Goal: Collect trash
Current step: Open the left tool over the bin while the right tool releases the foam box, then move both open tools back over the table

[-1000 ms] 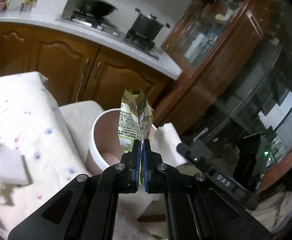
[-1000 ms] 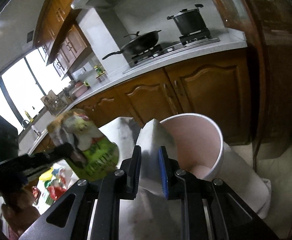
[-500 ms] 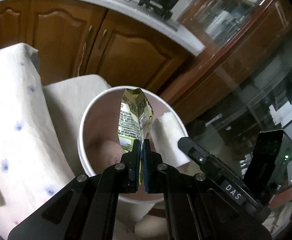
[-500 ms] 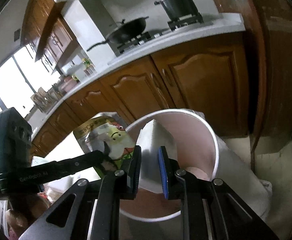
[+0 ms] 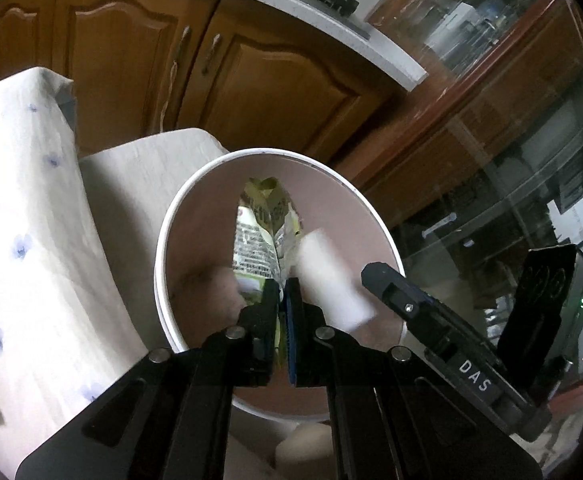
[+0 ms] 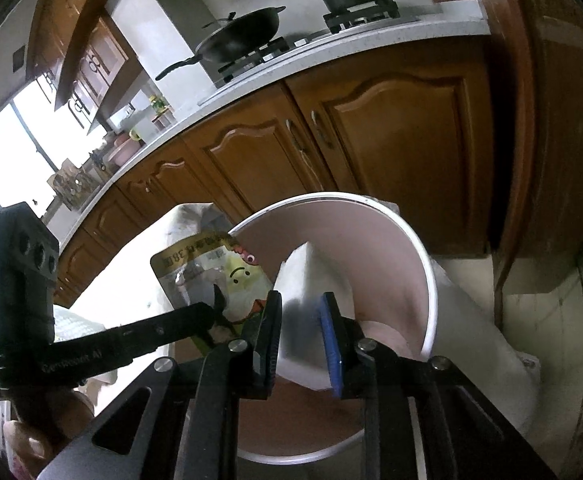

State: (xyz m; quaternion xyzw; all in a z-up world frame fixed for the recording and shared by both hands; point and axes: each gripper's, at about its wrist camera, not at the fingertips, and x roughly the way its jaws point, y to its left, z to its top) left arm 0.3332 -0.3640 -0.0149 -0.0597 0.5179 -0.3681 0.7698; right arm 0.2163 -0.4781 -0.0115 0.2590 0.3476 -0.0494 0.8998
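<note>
So both grippers are over the white bin [image 5: 163,264]. Left gripper [image 5: 281,292] pinches a snack wrapper [image 5: 257,240]; right gripper [image 6: 301,320] looks spread around a blurry white tissue wad [image 6: 303,280].

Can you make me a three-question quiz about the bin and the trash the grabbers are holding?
1. Where is the snack wrapper?
A. over the bin's opening
B. on the stove
C. on the floor

2. What colour is the rim of the bin?
A. white
B. blue
C. black

3. How is the left gripper?
A. wide open
B. shut on the wrapper
C. out of view

Answers: 1 A, the wrapper hangs above the pinkish inside. 2 A, a white ring circles the opening. 3 B, its jaws pinch the wrapper's edge.
</note>
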